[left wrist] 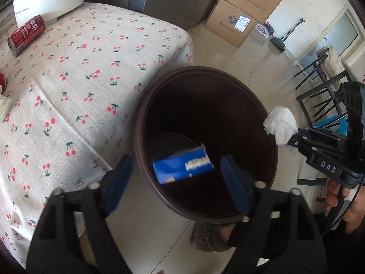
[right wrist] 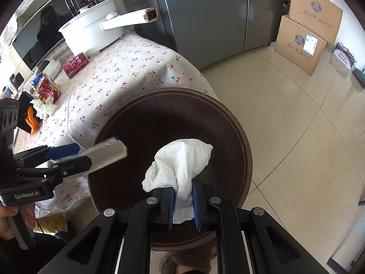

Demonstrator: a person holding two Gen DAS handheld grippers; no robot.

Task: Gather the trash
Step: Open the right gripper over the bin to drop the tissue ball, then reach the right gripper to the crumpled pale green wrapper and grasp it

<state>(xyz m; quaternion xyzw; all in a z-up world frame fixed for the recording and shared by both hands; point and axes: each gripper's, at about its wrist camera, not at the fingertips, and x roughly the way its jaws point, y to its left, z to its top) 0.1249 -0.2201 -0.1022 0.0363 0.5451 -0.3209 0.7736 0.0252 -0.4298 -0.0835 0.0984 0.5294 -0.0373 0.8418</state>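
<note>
The left claw stands wide over the dark bin beside the desk, a blue packet dropping inside. The right claw pinches a crumpled tissue above the bin's mouth, probably to drop next.

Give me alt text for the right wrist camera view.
The right gripper is shut on a crumpled white tissue above a dark brown bin. At left, the left gripper sits beside a blue and white packet, by a cherry-print tablecloth.
</note>
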